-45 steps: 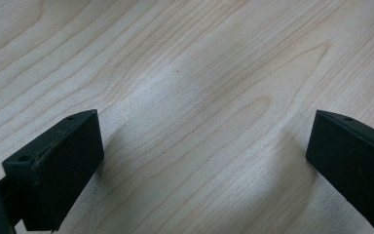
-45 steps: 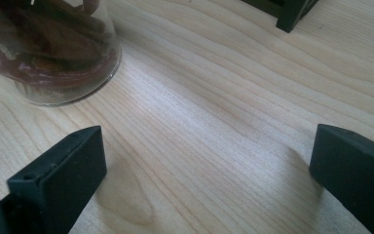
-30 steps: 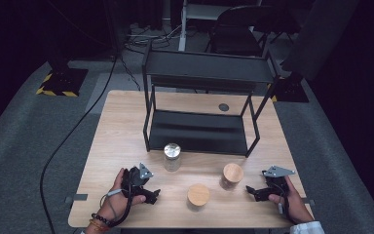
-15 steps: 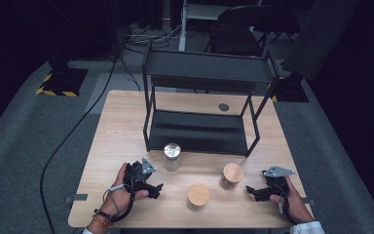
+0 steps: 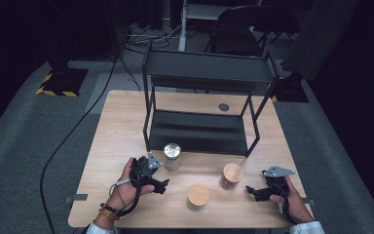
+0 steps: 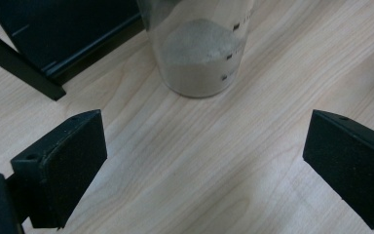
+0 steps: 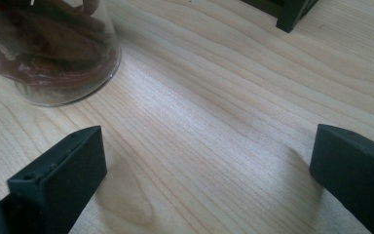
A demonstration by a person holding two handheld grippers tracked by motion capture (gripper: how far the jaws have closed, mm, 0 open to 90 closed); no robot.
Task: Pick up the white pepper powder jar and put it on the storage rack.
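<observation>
Left hand-held gripper (image 6: 199, 165): jaws wide, empty, just before the metal-lidded jar (image 6: 202, 46).
Jar: stood on the worktop (image 5: 121, 126) at the black rack's (image 5: 202, 117) front edge; dark print marks on its glass, unreadable.
Right hand-held gripper (image 7: 207, 170): jaws wide, empty, beside the wooden-lidded jar (image 7: 48, 48).

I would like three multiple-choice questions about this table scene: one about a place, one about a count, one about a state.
1. Where does the metal-lidded jar stand?
A. on the rack's top shelf
B. on the table just before the rack
C. on the floor

2. How many jars have wooden lids?
A. two
B. four
C. none

3. How is the left hand-held gripper?
A. shut on a jar
B. open, holding nothing
C. shut on a lid

Answers: 1 B, it stands on the wood at the rack's front edge. 2 A, two round wooden tops. 3 B, bare table lies between its jaws.
</observation>
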